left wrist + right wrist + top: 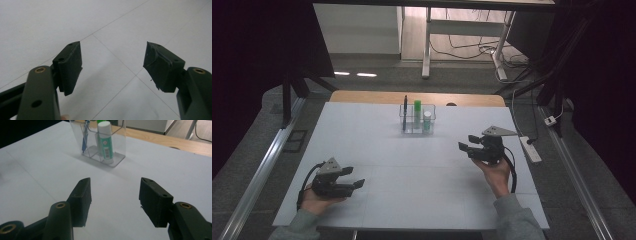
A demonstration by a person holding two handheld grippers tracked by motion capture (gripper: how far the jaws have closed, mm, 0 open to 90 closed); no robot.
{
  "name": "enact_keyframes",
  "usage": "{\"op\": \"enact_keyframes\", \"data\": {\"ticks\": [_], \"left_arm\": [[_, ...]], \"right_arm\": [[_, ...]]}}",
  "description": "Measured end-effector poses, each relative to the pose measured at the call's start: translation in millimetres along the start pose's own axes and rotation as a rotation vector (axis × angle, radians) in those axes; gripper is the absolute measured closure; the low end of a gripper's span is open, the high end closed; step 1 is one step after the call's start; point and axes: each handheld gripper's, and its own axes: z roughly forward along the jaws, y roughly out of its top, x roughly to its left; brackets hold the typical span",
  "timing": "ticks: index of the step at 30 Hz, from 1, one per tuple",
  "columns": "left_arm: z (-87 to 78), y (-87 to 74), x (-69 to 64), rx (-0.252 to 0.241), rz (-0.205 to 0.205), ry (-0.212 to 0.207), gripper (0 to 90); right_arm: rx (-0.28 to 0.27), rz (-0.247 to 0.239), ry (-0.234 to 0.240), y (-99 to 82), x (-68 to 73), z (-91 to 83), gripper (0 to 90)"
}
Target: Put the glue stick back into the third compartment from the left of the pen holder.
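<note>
White table (377, 200) bare up front, right gripper (115, 192) spread, empty, aimed at clear organizer (117, 160) with glue stick (105, 140); left gripper (354, 177) spread, idle; nothing picked yet.

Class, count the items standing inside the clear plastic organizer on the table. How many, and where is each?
3. In the clear organizer, a dark pen stands at its left, a green tube in the middle, and a white-capped glue stick at the right. Others may be hidden behind them.

legible text: none | glue stick (106, 141) in clear holder (117, 157): green-and-white label with a barcode, print too small to read | table (37, 182): no markings
</note>
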Motion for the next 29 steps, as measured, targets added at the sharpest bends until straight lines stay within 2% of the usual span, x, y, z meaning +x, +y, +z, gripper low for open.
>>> {"op": "enact_keyframes", "data": {"ticks": [10, 17, 22, 29], "left_arm": [[1.0, -0.7, 1.5, 0.001, -0.006, 0.001, 30.5], [1.3, -0.4, 1.5, 0.001, -0.004, 0.005, 30.4], [1.5, -0.4, 1.7, 0.001, -0.004, 0.01, 30.2], [0.5, -0.4, 2.6, -0.006, -0.009, 0.013, 30.0]], "right_arm": [[0.067, -0.029, -0.023, -27.1, 5.4, -33.4, 36.5], [0.09, -0.012, -0.022, -44.2, 4.3, -48.4, 33.5], [0.095, -0.003, -0.024, -51.6, 2.8, -51.7, 32.6], [0.097, -0.031, -0.029, -51.2, 6.4, -49.8, 31.5]]}}
